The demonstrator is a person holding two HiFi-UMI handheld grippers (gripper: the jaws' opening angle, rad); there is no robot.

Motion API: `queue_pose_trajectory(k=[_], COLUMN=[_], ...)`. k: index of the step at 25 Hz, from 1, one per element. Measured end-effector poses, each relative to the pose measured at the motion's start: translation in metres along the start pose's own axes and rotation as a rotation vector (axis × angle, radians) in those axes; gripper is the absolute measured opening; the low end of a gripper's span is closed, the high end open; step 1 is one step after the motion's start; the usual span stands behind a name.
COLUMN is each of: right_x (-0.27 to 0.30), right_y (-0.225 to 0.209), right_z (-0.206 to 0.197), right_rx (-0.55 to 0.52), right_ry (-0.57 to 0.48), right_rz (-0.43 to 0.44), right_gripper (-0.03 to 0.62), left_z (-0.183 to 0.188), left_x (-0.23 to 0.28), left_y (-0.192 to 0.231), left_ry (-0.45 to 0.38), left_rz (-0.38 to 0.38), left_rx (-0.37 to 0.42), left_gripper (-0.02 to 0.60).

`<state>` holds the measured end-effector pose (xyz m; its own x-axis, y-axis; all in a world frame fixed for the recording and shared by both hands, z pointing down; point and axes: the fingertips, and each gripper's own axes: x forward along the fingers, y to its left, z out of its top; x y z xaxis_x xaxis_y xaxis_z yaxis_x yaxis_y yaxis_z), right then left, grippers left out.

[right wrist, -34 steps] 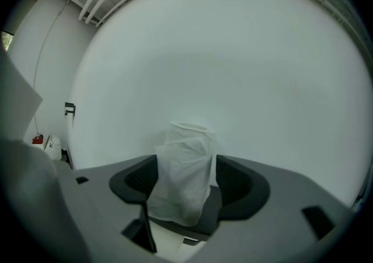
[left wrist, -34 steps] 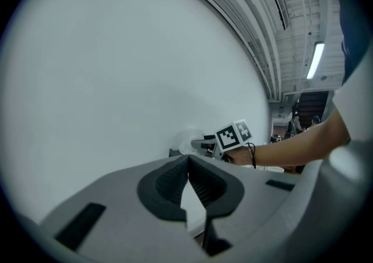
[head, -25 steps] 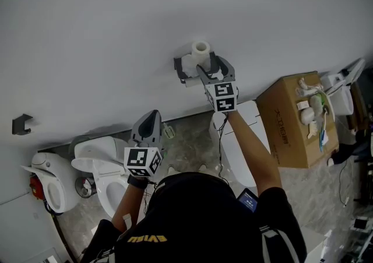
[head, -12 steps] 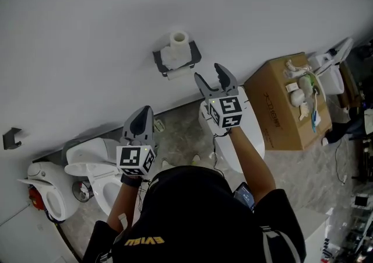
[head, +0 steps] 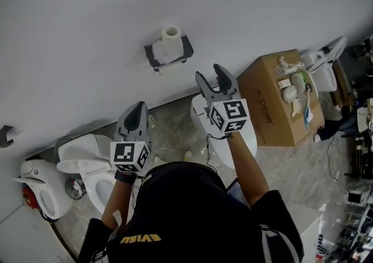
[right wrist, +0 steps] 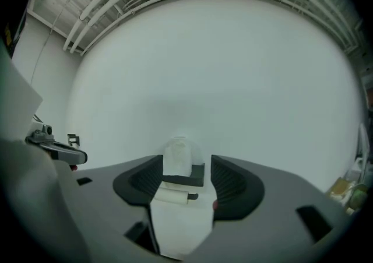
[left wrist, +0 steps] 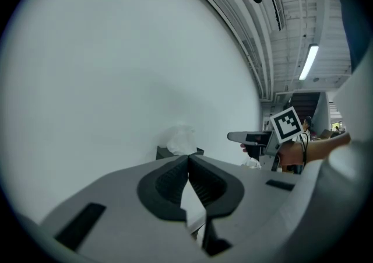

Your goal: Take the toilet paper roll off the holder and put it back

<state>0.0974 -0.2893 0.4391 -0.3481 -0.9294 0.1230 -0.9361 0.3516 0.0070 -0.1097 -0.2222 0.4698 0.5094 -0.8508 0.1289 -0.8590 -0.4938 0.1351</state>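
Observation:
A white toilet paper roll point(head: 171, 33) stands upright on top of the black wall holder point(head: 187, 49). A second roll point(head: 168, 69) hangs under it. My right gripper point(head: 209, 72) hovers below and to the right of the holder, clear of it. It is open with nothing between the pads, and its jaws have just been closing a little. In the right gripper view the upright roll point(right wrist: 177, 157) and holder point(right wrist: 197, 173) show through the gap, well beyond the jaws. My left gripper point(head: 139, 108) is shut and empty, lower left. In the left gripper view the paper point(left wrist: 181, 138) shows past its fingertips point(left wrist: 188, 157).
White toilets point(head: 87, 165) stand on the floor at the lower left, and another toilet point(head: 201, 117) is under my right arm. A cardboard box point(head: 271, 101) with small items on it stands to the right. A black hook point(head: 4, 136) is on the wall at far left.
My right gripper has pulled back from the holder toward the person, leaving the roll standing on it. The left gripper has barely shifted.

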Motion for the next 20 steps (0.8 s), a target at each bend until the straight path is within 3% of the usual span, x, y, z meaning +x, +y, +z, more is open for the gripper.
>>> queue_pose_trajectory(k=[11, 20], right_x=[-0.007, -0.014], right_y=[0.0, 0.001], right_z=[-0.005, 0.002], right_rx=[0.007, -0.05], right_ry=[0.013, 0.002], right_rz=[0.009, 0.002], right_gripper=[0.171, 0.035], left_z=[0.002, 0.003], left_x=[0.0, 0.003], left_y=[-0.002, -0.008], left_ry=[-0.006, -0.01], left_rz=[0.005, -0.001], left_rx=[0.0, 0.002], left_gripper=[0.011, 0.011])
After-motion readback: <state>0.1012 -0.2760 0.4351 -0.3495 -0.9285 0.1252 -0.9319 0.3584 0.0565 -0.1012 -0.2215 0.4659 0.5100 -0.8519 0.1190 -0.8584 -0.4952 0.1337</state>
